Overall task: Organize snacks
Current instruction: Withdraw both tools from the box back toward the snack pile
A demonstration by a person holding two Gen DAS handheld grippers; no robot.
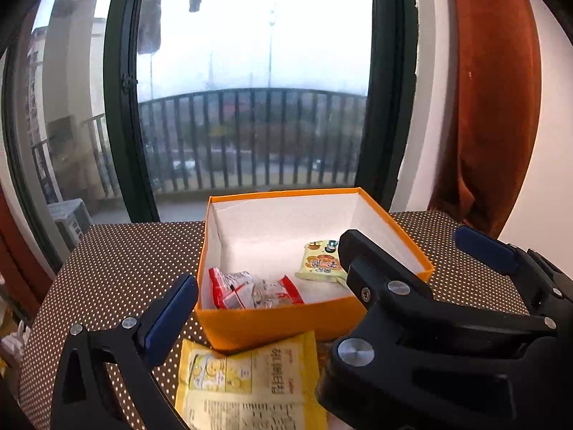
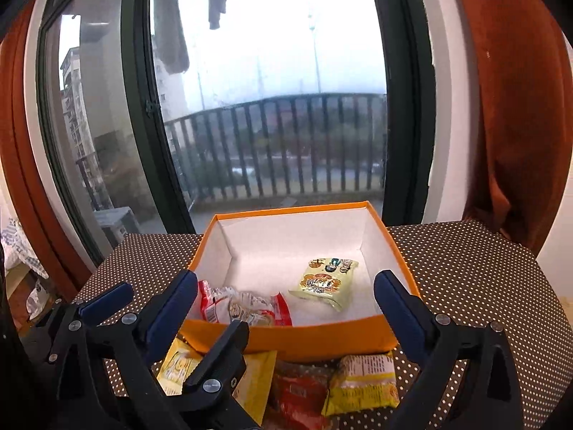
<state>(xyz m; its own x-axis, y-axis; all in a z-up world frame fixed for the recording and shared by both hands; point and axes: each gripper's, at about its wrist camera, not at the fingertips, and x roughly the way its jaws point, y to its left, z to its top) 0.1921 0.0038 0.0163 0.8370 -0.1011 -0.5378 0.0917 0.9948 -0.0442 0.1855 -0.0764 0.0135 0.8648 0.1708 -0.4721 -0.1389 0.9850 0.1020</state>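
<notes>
An open orange box with a white inside stands on the dotted table. In it lie a red-and-white snack packet and a pale yellow packet. In front of the box lie a yellow packet, a red packet and another yellow packet. My left gripper is open and empty above the box's near wall. My right gripper is open and empty over the box's front edge; it also shows in the left wrist view.
The brown table with white dots stands against a large dark-framed window with a balcony railing behind. A rust-orange curtain hangs at the right. Clutter lies beyond the table's left edge.
</notes>
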